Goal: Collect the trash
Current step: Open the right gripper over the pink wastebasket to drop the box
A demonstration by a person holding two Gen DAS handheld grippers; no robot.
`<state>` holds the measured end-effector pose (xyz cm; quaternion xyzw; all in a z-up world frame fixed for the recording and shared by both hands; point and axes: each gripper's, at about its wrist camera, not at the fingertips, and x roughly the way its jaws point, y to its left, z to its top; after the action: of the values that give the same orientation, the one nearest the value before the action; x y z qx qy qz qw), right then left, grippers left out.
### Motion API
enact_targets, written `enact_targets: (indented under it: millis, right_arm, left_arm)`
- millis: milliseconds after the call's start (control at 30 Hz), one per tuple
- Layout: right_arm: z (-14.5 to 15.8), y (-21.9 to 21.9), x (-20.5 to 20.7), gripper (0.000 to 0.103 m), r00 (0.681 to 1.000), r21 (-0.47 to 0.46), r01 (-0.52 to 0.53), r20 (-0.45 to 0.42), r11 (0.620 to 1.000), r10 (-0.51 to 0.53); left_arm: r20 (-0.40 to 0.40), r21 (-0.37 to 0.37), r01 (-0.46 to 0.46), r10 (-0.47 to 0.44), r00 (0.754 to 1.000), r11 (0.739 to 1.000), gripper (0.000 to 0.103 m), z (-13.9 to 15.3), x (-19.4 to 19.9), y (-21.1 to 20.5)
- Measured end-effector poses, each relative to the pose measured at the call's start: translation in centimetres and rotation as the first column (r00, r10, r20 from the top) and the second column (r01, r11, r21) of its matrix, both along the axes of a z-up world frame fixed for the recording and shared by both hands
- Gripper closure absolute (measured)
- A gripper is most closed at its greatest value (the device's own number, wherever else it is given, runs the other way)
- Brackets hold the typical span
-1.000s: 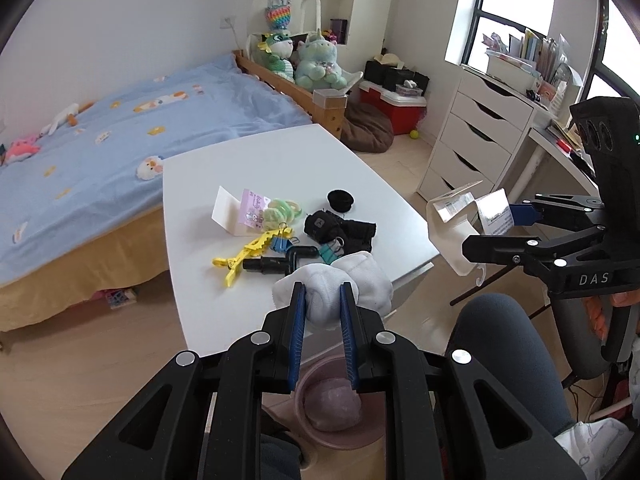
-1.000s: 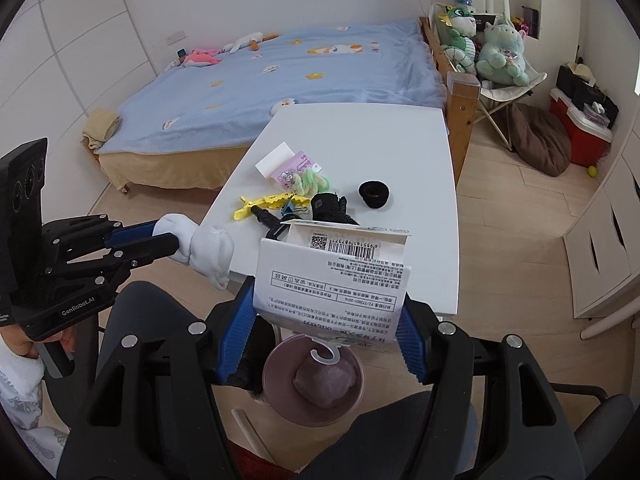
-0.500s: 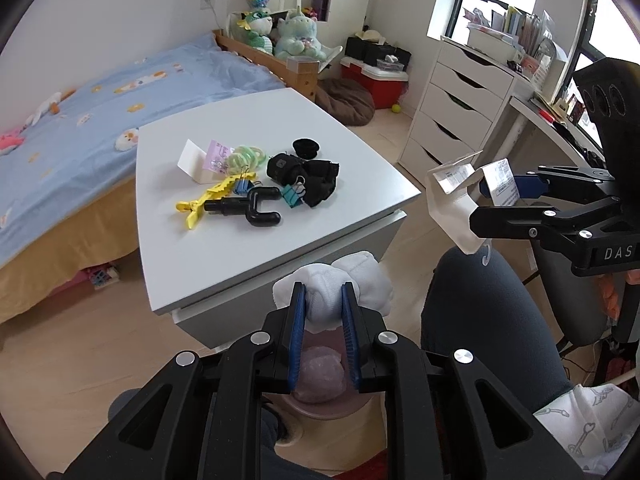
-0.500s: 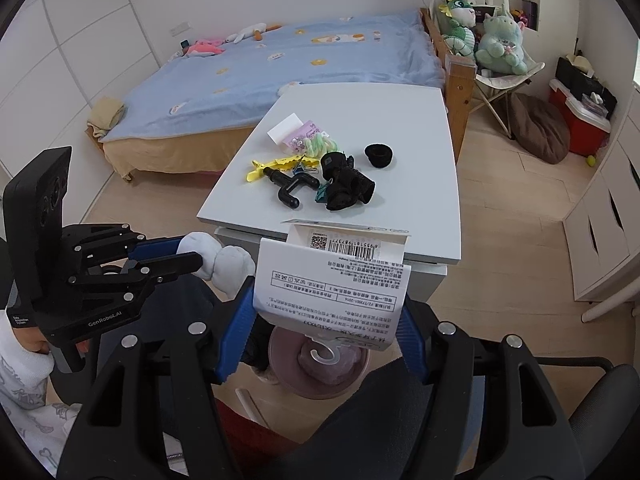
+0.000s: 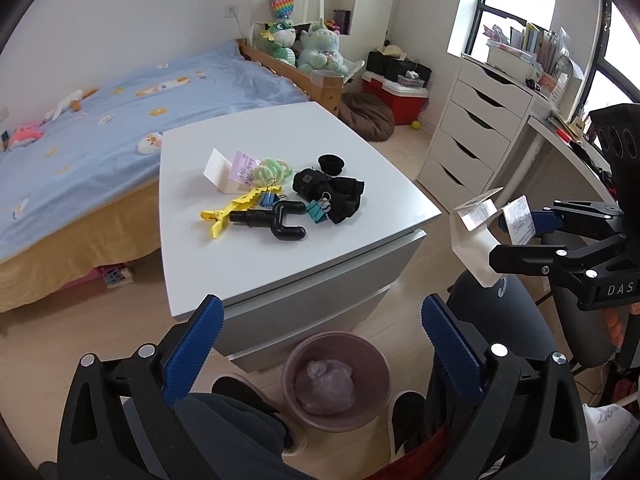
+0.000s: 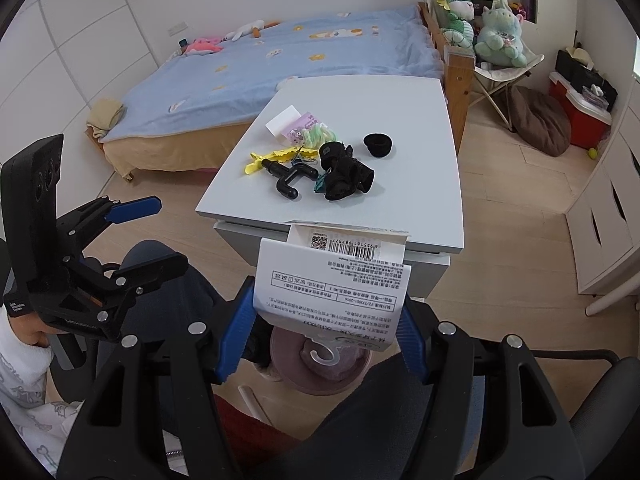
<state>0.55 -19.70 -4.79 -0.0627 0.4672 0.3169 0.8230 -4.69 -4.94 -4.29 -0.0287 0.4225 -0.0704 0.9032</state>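
Bin (image 5: 336,380) sits on the floor right in front of the white counter (image 5: 256,264), with a pale crumpled wad (image 5: 325,385) lying inside it. Left claw (image 5: 320,336) hangs above the bin, its blue pads opening wide with nothing between them. Right claw (image 6: 318,332) is pinching a white paper package (image 6: 332,280) with a barcode and small print, pads pressing both side edges; a clear plastic hook at the package's lower end dangles over the bin. In the left view that same package (image 5: 474,240) shows off to the right, near the counter's corner.

Up on the counter there's a little pile: yellow clip (image 5: 234,210), black Y-shaped pipe piece (image 5: 280,222), blue binder clips (image 5: 316,210), black cloth bundle (image 5: 328,194), black cap (image 5: 331,162), green hair ties (image 5: 272,170), and a white card (image 5: 220,170). Bed with a blue cover (image 5: 100,128) sits behind it.
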Motion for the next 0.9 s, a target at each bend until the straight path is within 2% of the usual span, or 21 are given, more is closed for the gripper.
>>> enact_targets:
  millis: [333, 767, 867, 900]
  right_arm:
    - [0.0, 0.3, -0.3, 0.039, 1.000, -0.002, -0.014, 0.003, 1.000, 0.014]
    - [0.0, 3.2, -1.6, 0.039, 0.992, 0.005, -0.122, -0.011, 0.993, 0.122]
    - [0.0, 3.5, -1.6, 0.009, 0.991, 0.013, -0.134, -0.011, 0.991, 0.135]
    - [0.0, 3.5, -1.6, 0.008, 0.991, 0.018, -0.132, -0.009, 0.991, 0.133]
  left_arm:
    - [0.023, -0.005, -0.045, 0.045, 0.999, 0.999, 0.008, 0.8, -0.8, 1.4]
    - [0.037, -0.005, -0.091, 0.091, 0.995, 0.996, 0.008, 1.4, -1.8, 3.5]
    - [0.037, -0.004, -0.091, 0.092, 0.995, 0.996, 0.008, 1.4, -1.8, 3.6]
    - [0.038, -0.003, -0.091, 0.091, 0.995, 0.996, 0.008, 1.4, -1.8, 3.7]
